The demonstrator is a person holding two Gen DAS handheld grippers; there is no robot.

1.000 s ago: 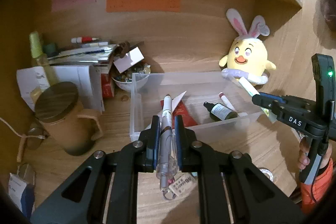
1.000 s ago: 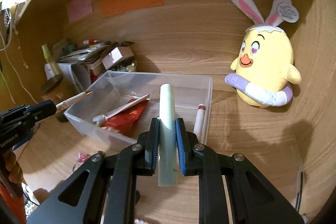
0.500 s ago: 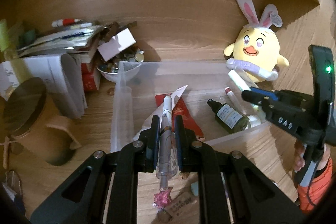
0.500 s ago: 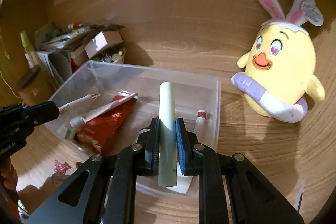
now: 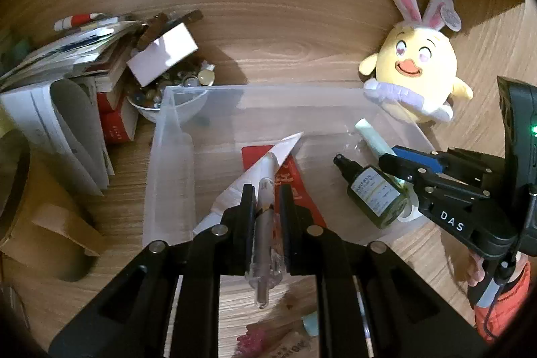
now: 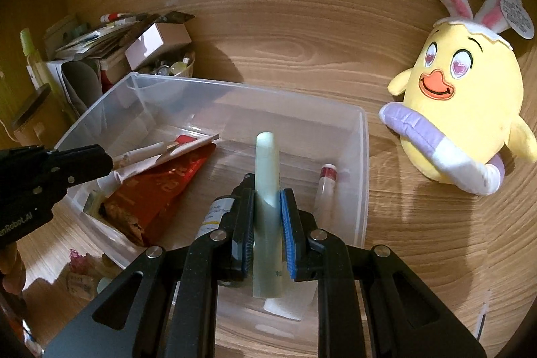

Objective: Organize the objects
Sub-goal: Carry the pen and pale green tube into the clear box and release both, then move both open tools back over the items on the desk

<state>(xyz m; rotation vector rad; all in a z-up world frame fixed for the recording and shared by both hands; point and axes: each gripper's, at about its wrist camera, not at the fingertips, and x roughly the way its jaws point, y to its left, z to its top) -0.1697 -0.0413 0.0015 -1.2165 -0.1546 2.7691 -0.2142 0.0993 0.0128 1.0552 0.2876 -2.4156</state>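
Tongs (image 5: 265,207) pinch slim pen (image 5: 263,244) above clear plastic bin (image 5: 167,156).

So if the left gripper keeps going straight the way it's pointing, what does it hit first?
Probably the white paper lying over the red packet in the clear bin. The pen in the left gripper aims right at it; depth is unclear.

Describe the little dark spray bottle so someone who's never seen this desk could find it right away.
Start at the clear plastic bin in the middle of the wooden desk, just in front of the yellow bunny-eared chick plush. The spray bottle lies on its side in the bin's chick-side end. Unlike the pens, it is squat, dark green glass, with a black nozzle and pale label.
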